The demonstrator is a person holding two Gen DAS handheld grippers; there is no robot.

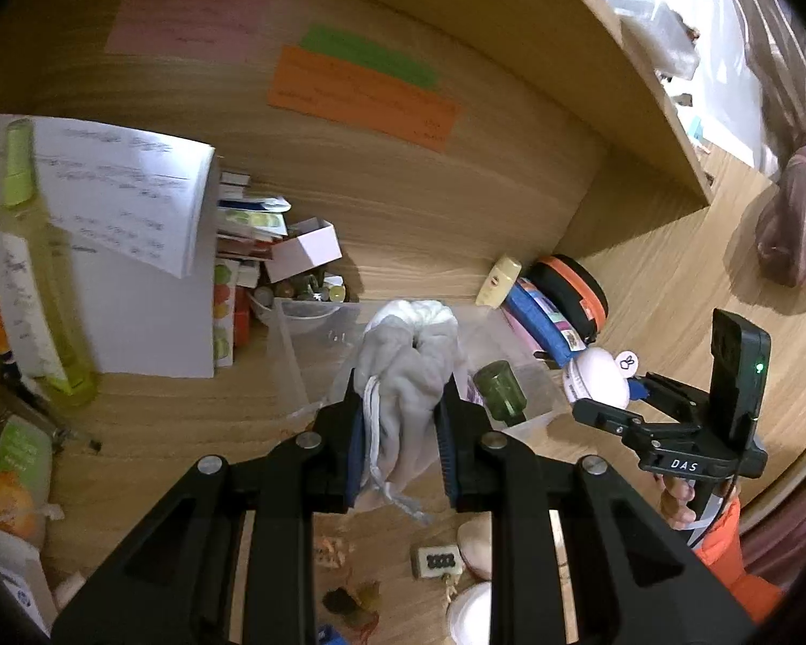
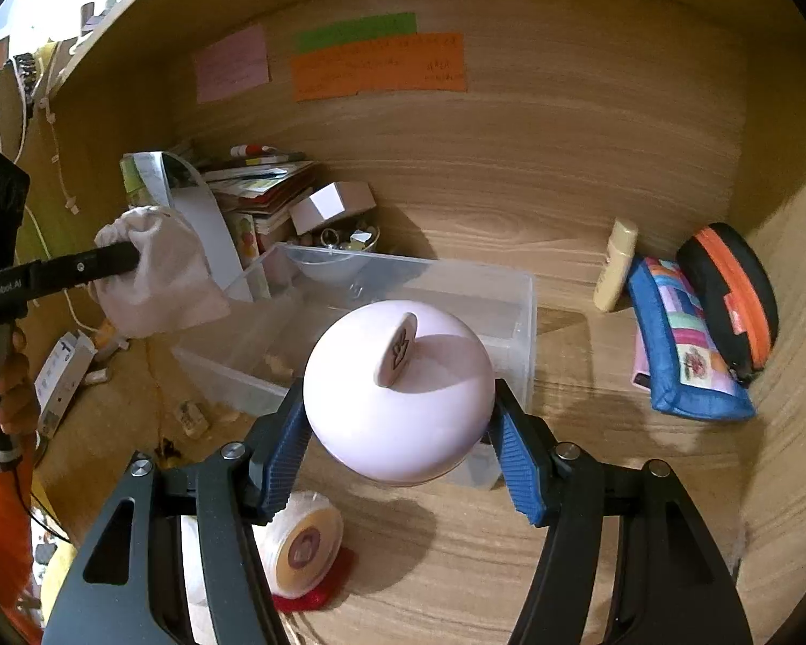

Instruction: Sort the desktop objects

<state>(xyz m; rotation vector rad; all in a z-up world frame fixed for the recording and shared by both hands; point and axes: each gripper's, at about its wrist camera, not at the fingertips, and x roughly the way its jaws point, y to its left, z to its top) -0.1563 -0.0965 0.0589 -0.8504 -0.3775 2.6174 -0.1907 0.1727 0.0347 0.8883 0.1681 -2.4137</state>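
Observation:
My left gripper (image 1: 397, 430) is shut on a grey drawstring pouch (image 1: 408, 376) and holds it above the near edge of a clear plastic bin (image 1: 295, 355). The pouch also shows at the left of the right wrist view (image 2: 156, 279). My right gripper (image 2: 403, 457) is shut on a round pale pink object (image 2: 397, 403) with a small tab on top, held in front of the bin (image 2: 516, 317). In the left wrist view the pink object (image 1: 596, 376) is to the right of the bin. A green bottle (image 1: 502, 387) lies in the bin.
A blue patchwork pouch (image 2: 682, 344), a black and orange case (image 2: 731, 290) and a cream bottle (image 2: 615, 263) stand at the back right. Books and a white box (image 2: 328, 204) are stacked behind the bin. A yellow spray bottle (image 1: 43, 279) stands at the left. A tape roll (image 2: 306, 543) lies near me.

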